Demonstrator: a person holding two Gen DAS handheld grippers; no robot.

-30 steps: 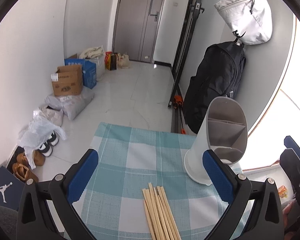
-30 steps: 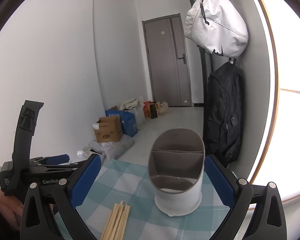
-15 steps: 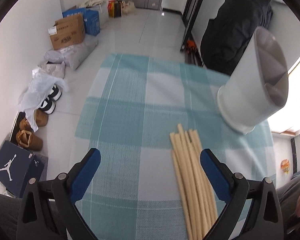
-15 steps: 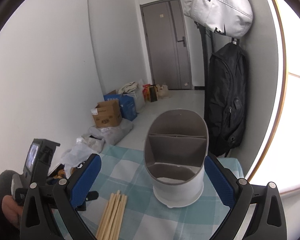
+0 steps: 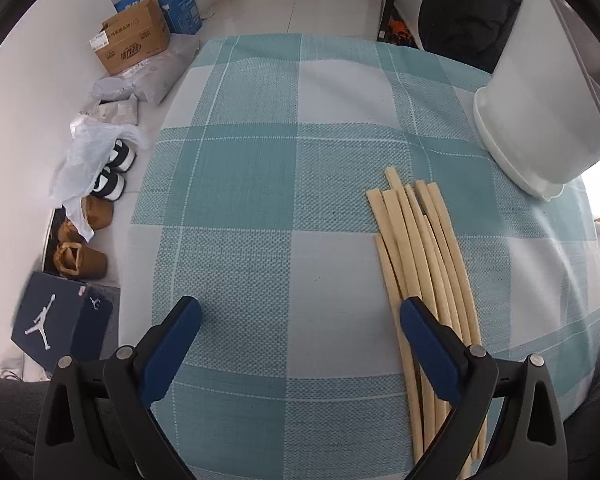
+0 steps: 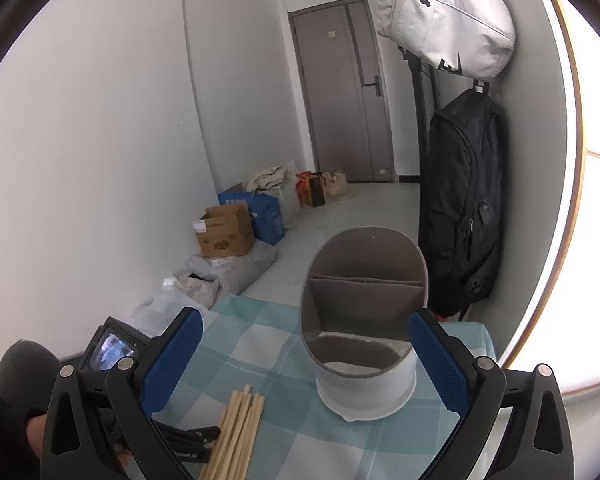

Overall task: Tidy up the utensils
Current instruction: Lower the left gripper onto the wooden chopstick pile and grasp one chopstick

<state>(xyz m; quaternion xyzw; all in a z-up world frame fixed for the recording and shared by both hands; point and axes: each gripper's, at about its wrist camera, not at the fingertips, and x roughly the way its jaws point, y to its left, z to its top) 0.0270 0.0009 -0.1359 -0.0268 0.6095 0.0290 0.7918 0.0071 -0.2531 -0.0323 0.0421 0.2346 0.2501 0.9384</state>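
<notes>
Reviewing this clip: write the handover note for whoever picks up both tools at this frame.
Left tool: open, empty, low over the checked cloth, its right finger beside the chopsticks.
Right tool: open, empty, facing the utensil holder.
Chopsticks lie bundled on the cloth, left of the holder.
Holder upright; the compartments in view look empty.
Done: nothing placed.
Left: grasp the chopsticks and stand them in the holder.

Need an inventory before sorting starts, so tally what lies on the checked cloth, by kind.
Chopsticks: about 8 (they overlap, so the count is not certain)
Utensil holder: 1
Total: about 9
</notes>
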